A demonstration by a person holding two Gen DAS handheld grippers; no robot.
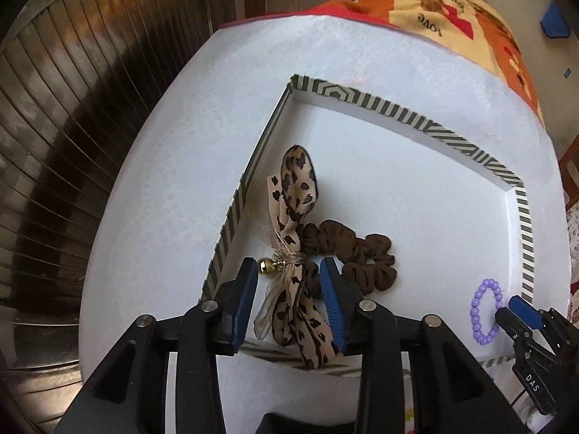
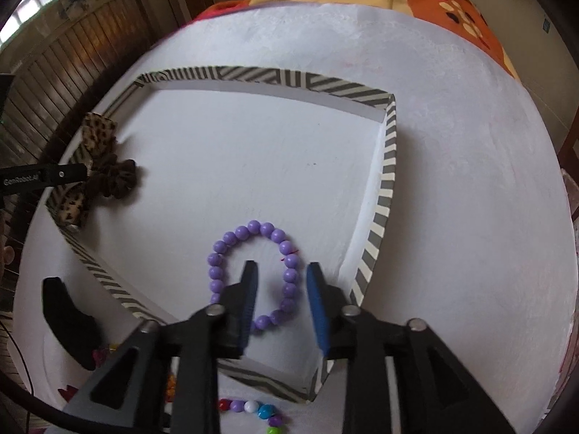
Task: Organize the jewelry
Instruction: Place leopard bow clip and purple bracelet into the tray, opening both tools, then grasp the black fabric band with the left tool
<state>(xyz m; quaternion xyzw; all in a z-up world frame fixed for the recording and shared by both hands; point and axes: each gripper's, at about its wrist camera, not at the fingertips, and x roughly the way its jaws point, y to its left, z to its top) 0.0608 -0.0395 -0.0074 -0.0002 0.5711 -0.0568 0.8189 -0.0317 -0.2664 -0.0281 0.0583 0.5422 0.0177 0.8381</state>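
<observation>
A shallow white tray [image 1: 398,188] with a grey-and-white striped rim lay on a white-covered surface [image 1: 173,188], beyond which an orange, red and cream patterned blanket [image 1: 452,11] was visible. Inside the tray, near its left wall, rested a brown scrunchie [image 1: 354,249] tied with a leopard-print ribbon bow [image 1: 296,188] and carrying a small gold bell [image 1: 266,266]. The left gripper [image 1: 289,282] stood over this piece with its jaws apart, one blue-padded finger on either side of the bow's knot; the lower ribbon tails hung between the fingers and draped over the tray's near rim. Whether the pads touched the fabric could not be told. In the right wrist view, a purple bead bracelet [image 2: 253,271] lay flat on the tray floor [image 2: 253,166] near the right wall and the near rim. The right gripper [image 2: 280,282] was likewise spread, its fingers straddling the right-hand arc of the bracelet, with one finger inside the loop and the other outside it, not closed on the beads. Outside the tray, on the near side, lay a strand of multicoloured beads [image 2: 253,407], and to the left a black object [image 2: 68,325] whose identity was unclear. The scrunchie [image 2: 112,177] and the left gripper's finger appeared at the left edge of that view.
</observation>
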